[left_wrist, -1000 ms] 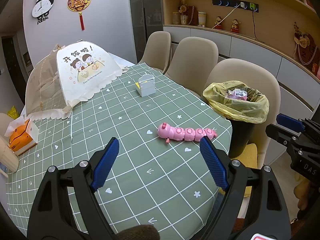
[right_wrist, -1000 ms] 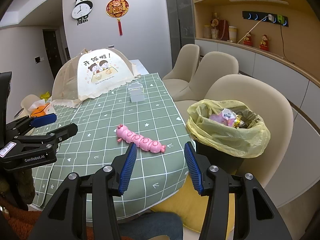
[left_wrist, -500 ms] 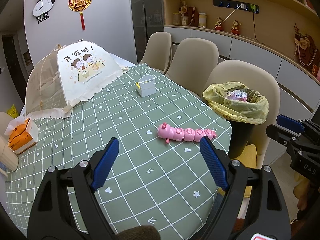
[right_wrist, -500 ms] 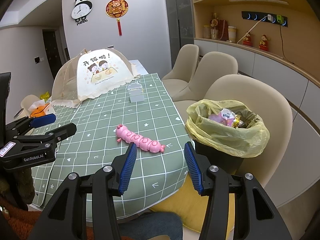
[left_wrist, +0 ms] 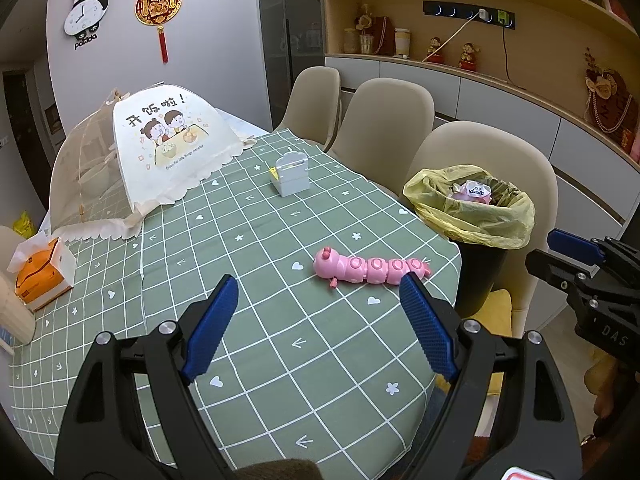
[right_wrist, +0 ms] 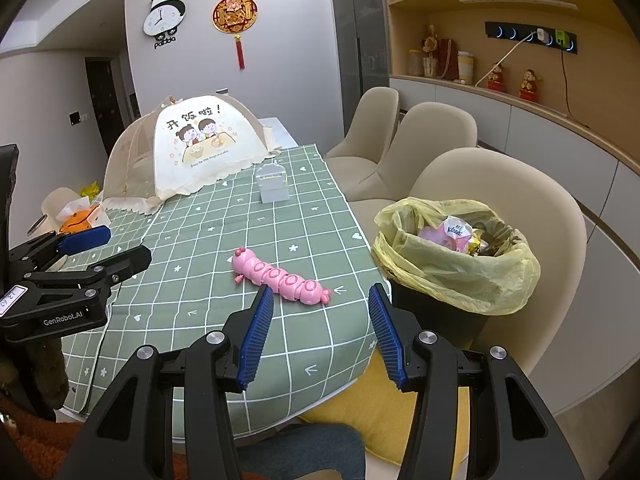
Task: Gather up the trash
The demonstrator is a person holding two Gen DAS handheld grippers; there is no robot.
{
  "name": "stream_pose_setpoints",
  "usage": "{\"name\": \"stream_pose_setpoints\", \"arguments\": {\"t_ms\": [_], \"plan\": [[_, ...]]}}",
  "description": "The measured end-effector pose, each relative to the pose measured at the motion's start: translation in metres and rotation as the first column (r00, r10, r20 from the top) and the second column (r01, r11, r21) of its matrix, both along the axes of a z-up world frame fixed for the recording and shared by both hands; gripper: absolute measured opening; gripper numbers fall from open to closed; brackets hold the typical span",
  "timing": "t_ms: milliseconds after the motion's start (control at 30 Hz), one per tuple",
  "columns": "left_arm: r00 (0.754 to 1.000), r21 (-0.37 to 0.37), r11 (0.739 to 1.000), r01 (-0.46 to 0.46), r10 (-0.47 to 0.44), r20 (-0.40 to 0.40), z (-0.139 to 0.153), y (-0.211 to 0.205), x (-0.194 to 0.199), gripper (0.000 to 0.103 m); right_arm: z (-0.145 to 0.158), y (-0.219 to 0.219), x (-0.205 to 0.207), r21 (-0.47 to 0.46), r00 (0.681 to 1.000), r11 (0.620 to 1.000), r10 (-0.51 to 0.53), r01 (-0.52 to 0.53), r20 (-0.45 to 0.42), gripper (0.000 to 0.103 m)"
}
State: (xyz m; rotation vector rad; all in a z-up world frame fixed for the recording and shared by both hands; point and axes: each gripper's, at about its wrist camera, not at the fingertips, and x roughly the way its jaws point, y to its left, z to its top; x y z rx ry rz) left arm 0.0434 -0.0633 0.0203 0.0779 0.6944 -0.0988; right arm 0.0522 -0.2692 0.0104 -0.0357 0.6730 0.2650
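Observation:
A black bin lined with a yellow bag (left_wrist: 468, 216) (right_wrist: 452, 268) stands beside the table's right edge, with a pink-and-white wrapper (left_wrist: 474, 191) (right_wrist: 456, 230) and other trash inside. A pink caterpillar toy (left_wrist: 370, 269) (right_wrist: 282, 278) lies on the green checked tablecloth (left_wrist: 248, 312) (right_wrist: 224, 240) near that edge. My left gripper (left_wrist: 320, 316) hovers open over the cloth, nothing between its blue pads. My right gripper (right_wrist: 322, 320) is open too, held over the table's near corner just short of the toy. Each gripper shows at the edge of the other's view.
A mesh food cover (left_wrist: 160, 148) (right_wrist: 192, 148) sits at the table's far end. A small grey box (left_wrist: 291, 174) (right_wrist: 273, 184) stands mid-table and an orange tissue box (left_wrist: 40, 276) on the left. Beige chairs (left_wrist: 384, 120) line the right side; a yellow cushion (right_wrist: 384, 412) lies below.

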Motion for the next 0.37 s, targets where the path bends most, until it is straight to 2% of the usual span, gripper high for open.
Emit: {"name": "stream_pose_setpoints", "arguments": {"t_ms": [133,233,300,367], "plan": [[1.000,0.001,1.000,-0.003,0.003,-0.007,-0.002,0.001,0.001,0.079,-0.002,0.001,0.005,-0.003,1.000,1.000,0.008,-0.008,-0.008,0.047],[0.998,-0.010,0.999,-0.049,0.048,-0.047,-0.012,0.017,0.014,0.079,-0.004,0.006,0.019,-0.005,0.999,0.999,0.045,-0.045,-0.018,0.047],[0.989,-0.019,0.992,-0.126,0.124,-0.082,-0.023,0.043,0.030,0.079,-0.010,0.020,0.039,-0.018,0.993,0.994,0.109,-0.110,-0.039,0.047],[0.955,-0.011,0.964,-0.267,0.263,-0.136,-0.043,0.097,0.059,0.079,-0.020,0.045,0.060,-0.044,0.978,0.979,0.194,-0.198,-0.077,0.047]]}}
